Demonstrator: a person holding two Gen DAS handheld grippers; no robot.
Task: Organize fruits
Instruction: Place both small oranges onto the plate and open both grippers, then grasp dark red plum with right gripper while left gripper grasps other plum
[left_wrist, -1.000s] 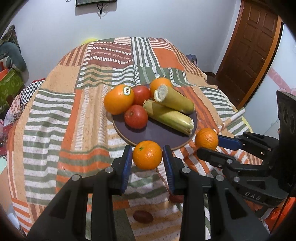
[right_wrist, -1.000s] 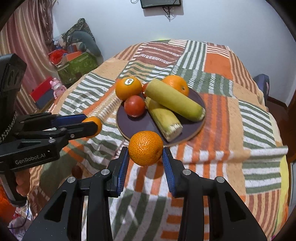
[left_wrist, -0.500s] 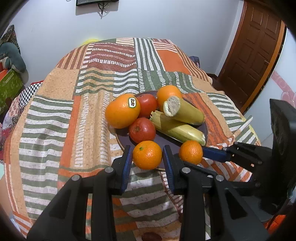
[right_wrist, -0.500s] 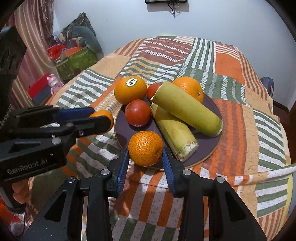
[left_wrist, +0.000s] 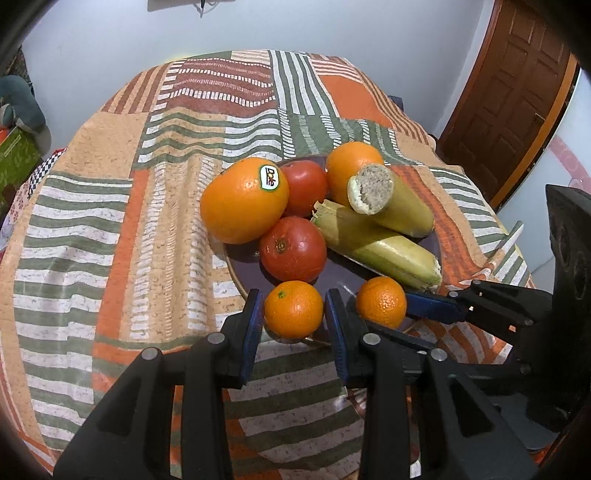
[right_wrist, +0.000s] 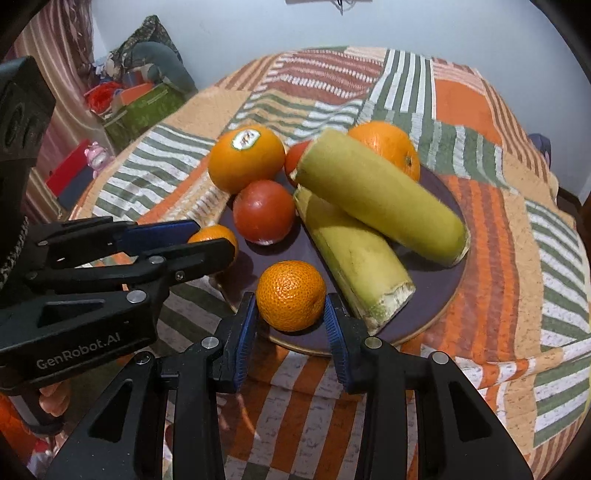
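Bright orange mandarin here, a second orange mandarin there, both framed by black grippers with blue pads. The plate shows dark purple-brown. Two red tomatoes, a big orange wearing a white sticker, and pale yellow-green corn husks. The tablecloth runs patchwork: orange, tan, green-and-white stripes, brick red.

Two close, downward wrist views, side by side, sharing the plate.
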